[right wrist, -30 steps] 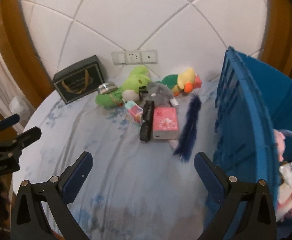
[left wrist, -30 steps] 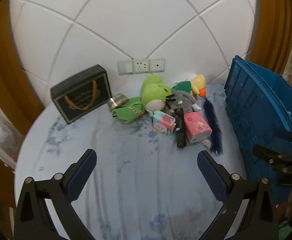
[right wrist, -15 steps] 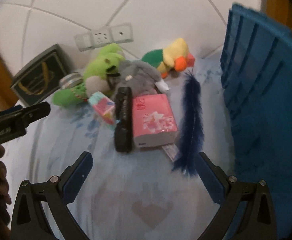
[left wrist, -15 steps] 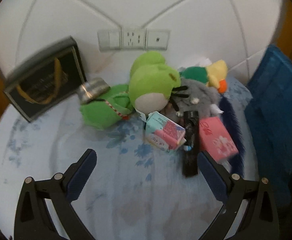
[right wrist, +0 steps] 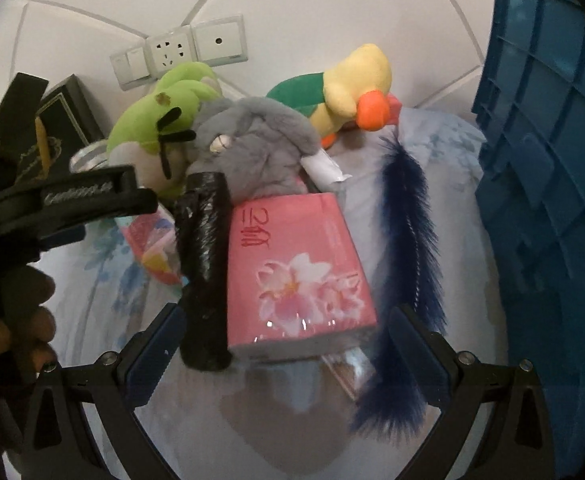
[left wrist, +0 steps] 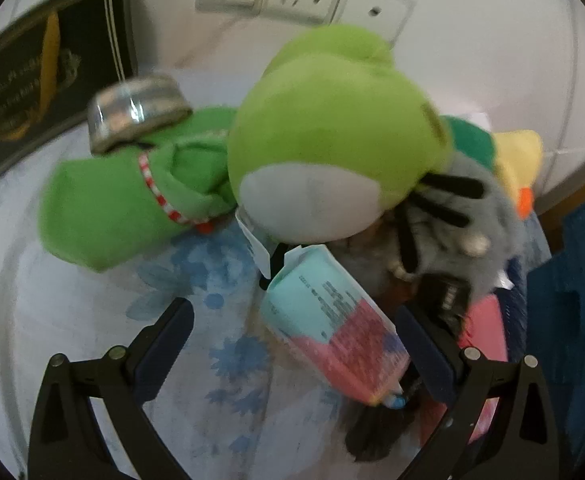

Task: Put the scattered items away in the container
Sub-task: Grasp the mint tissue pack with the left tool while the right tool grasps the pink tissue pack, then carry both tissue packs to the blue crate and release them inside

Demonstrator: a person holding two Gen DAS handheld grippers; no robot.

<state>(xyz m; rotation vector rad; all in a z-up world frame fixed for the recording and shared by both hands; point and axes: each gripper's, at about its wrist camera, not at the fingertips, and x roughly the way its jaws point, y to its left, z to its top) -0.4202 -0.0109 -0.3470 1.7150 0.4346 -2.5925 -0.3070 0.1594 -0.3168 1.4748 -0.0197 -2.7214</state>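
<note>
Two claws open, empty | left claw (left wrist: 292, 336) straddles teal-pink pack (left wrist: 332, 328), long axis running away-left | right claw (right wrist: 282, 338) faces pink tissue pack (right wrist: 300, 276) | blue container (right wrist: 544, 200) at right edge.

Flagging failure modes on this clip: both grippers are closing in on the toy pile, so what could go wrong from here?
1. The open right gripper frames both the pink tissue pack and the black roll lying against it, so it may pinch both.
2. The open left gripper is nearing the teal-and-pink pack, which leans under the green frog plush; lifting may topple the plush.
</note>
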